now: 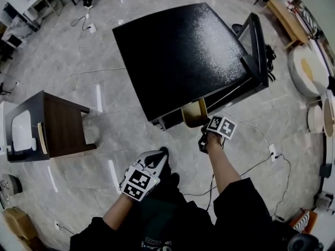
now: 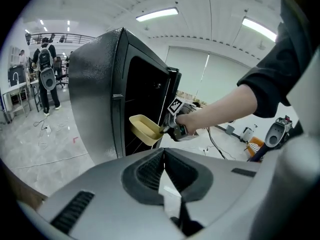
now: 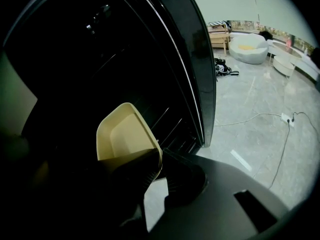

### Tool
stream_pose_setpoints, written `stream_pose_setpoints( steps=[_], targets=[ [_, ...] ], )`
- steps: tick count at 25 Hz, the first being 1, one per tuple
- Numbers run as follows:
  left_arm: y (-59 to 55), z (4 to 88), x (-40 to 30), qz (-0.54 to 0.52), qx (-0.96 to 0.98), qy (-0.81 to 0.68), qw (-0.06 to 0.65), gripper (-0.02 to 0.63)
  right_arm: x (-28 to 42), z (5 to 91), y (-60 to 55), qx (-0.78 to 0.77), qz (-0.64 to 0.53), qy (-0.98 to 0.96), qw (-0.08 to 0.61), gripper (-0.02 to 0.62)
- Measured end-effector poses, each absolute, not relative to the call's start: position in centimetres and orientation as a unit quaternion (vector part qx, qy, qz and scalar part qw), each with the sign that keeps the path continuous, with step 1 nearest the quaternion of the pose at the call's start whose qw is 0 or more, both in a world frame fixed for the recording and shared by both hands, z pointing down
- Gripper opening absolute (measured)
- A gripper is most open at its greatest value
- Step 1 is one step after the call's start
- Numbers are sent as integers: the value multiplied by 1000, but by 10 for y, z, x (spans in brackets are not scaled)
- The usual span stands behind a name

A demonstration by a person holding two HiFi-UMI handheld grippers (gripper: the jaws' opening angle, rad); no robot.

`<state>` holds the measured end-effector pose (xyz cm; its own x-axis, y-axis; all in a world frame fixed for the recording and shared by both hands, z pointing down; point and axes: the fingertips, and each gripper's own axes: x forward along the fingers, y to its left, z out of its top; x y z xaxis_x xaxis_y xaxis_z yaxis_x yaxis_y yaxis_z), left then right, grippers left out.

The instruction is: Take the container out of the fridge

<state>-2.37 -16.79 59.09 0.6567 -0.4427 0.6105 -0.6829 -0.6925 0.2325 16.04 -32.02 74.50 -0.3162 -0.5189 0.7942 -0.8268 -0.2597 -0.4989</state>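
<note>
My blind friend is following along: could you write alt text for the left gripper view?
The right gripper grips a pale yellow container by its rim at the open black fridge. People stand far behind at left.

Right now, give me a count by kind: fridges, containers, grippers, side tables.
fridge: 1, black, open
container: 1, yellow
grippers: 2, left gripper shut and empty, right gripper shut on the container
side table: 1, dark brown
Total: 5
</note>
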Motion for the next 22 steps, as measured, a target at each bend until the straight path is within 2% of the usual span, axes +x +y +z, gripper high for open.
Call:
stream_pose_setpoints(
  steps=[12, 22],
  targets=[
    [-142, 575, -19, 253, 884, -329, 216, 14, 174, 717, -272, 559, 562, -598, 124, 46],
    [-115, 563, -14, 244, 887, -336, 201, 14, 181, 694, -221, 542, 545, -624, 138, 46]
  ],
)
